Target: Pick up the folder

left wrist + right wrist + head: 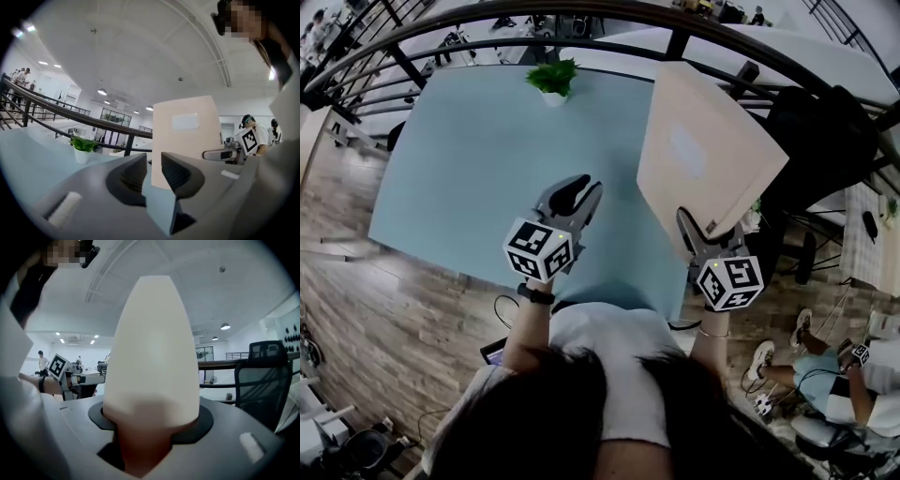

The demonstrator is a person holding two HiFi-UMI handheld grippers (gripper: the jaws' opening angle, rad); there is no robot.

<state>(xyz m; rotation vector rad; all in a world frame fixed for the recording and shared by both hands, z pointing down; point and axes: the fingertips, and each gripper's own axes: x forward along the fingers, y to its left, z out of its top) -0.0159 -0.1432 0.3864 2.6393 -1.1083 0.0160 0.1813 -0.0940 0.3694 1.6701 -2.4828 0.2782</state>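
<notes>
within right claw [151, 423], folder [151, 348] edge

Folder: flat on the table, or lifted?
Lifted. The folder stands upright above the table, its lower edge clamped in the right tongs.

The person wears a white short-sleeved shirt [609, 366], and dark hair [581, 422] fills the six o'clock edge of the head view. A black wristband [534, 294] circles the left wrist and a thin pale bracelet [712, 331] the right. The left gripper [574, 194] and right gripper [710, 228] are smooth grey shells with dark jaw linings. Each carries at its six o'clock end a white marker cube [539, 250] printed with black squares. In the left gripper view the pads [132, 176] are dark and ribbed, and a small white tab [65, 209] sits on the shell at eight o'clock.
</notes>
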